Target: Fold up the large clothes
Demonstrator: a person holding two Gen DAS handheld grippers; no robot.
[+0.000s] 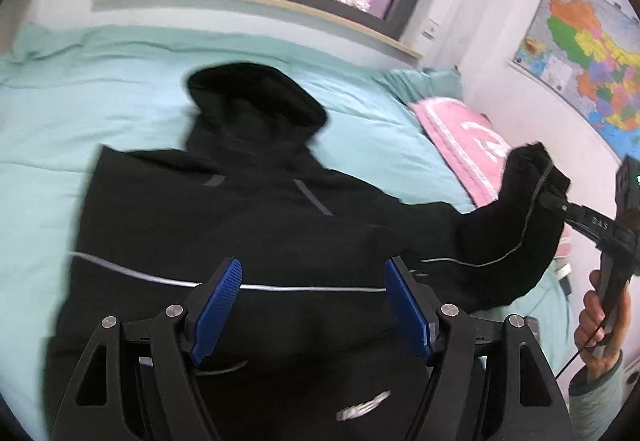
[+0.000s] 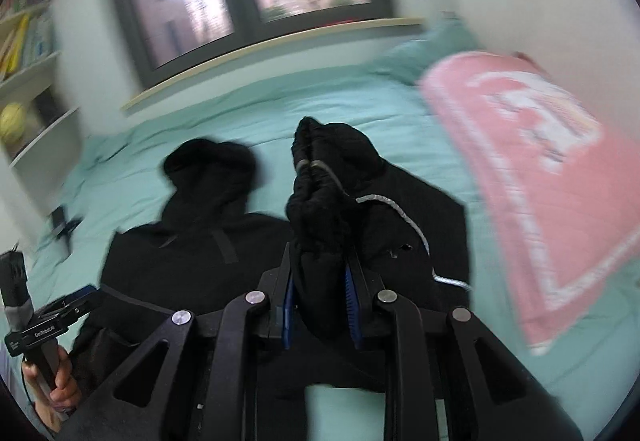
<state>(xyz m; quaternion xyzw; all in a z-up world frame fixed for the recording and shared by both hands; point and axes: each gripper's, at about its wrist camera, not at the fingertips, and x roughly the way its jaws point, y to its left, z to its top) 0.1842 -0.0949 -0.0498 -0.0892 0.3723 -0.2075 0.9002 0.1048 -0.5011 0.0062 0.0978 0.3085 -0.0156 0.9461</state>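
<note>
Bookshelf (image 2: 28,53) shows only rightward; wall map (image 1: 592,57) only leftward.

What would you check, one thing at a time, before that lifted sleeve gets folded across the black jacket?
1. Right gripper clamped on the sleeve cuff: ok.
2. Left gripper open with nothing between its pads, clear above the jacket: ok.
3. Jacket body spread flat on the teal bedsheet, hood towards the window: ok.
4. Pink blanket clear of the jacket: ok.
5. Other sleeve already tucked in: cannot tell, pictures blurred.
</note>
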